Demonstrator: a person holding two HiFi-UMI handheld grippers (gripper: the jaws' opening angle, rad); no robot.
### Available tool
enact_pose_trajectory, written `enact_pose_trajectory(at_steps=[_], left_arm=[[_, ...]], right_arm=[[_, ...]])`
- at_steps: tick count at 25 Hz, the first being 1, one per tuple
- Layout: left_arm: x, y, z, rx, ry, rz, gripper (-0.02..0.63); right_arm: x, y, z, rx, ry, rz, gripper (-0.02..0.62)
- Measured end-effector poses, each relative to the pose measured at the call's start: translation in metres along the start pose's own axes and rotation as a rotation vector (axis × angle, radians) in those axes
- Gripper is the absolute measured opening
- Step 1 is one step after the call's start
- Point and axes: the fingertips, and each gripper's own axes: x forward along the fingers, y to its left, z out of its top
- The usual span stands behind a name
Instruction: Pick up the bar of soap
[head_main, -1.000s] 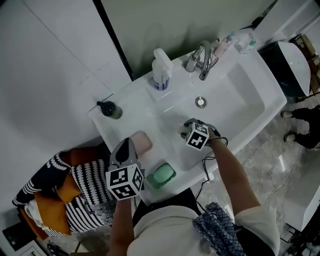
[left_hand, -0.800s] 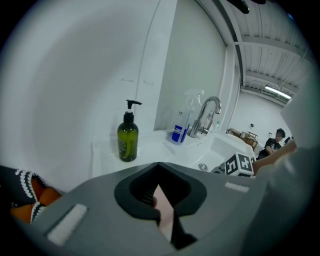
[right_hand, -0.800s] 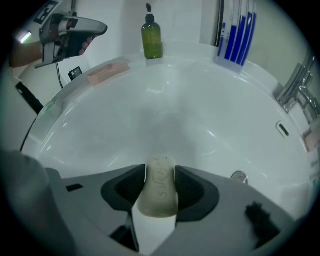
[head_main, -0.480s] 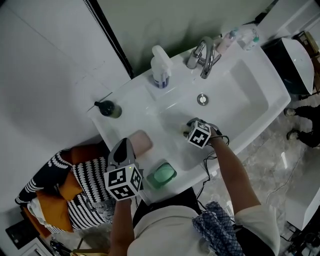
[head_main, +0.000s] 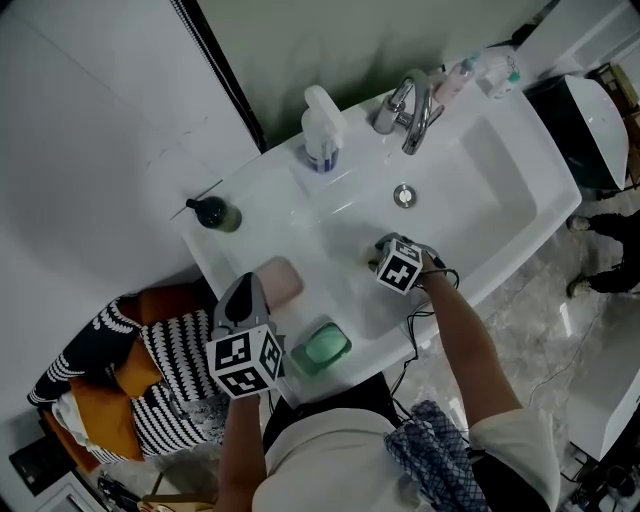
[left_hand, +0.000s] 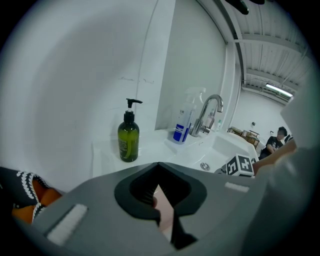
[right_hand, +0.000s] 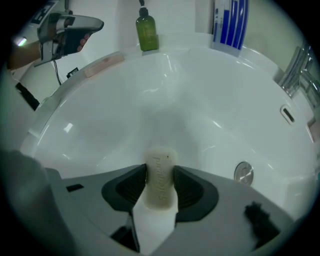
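The right tool (right_hand: 160, 170), jaws having just closed further, grips the bar of soap (right_hand: 161, 182) in the white sink (right_hand: 150, 100).

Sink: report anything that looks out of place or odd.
An off-white bar of soap lies down in the basin near the drain, not up on the rim like the pink bar and the green item. The right gripper, whose jaws have just been closing, grips it.
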Motion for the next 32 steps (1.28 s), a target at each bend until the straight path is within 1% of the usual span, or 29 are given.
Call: enact_pose_trajectory(at_steps=[6,10,11,15,21,26,30,32], left_arm=[[0.0,0.001,0.004,0.001,-0.01,0.006,0.009],[-0.002,0.001,0.002,0.004,-0.012,0.012,0.009],[-0.002,0.002,0.002,0.004,-0.011,0.012,0.008],[-0.005,0.003,0.002,0.005,-0.014,0.007,0.009],[-0.008,-0.002,0.004,0.005,-0.028,-0.006,0.009],[-0.016,-0.003,0.005,-0.001,-0.031,-0.021,0.009],[-0.022,-0.007,0.0,-0.02,-0.026,-0.044,0.009],[-0.027,-0.009,0.0,-0.027,-0.039,-0.054,0.009]], right_arm=[[0.004,-0.002,-0.002,0.024,0.016,0.007,0.19],[0.006,0.003,-0.005,0.045,0.051,0.038,0.203],[0.005,0.003,-0.003,0.051,0.041,0.043,0.207],[-0.006,0.001,0.016,0.088,-0.056,0.034,0.224],[-0.031,-0.011,0.034,0.09,-0.141,-0.057,0.235],[-0.067,-0.023,0.041,0.138,-0.219,-0.17,0.235],[-0.1,-0.03,0.045,0.211,-0.303,-0.278,0.235],[-0.114,-0.027,0.048,0.243,-0.339,-0.308,0.235]])
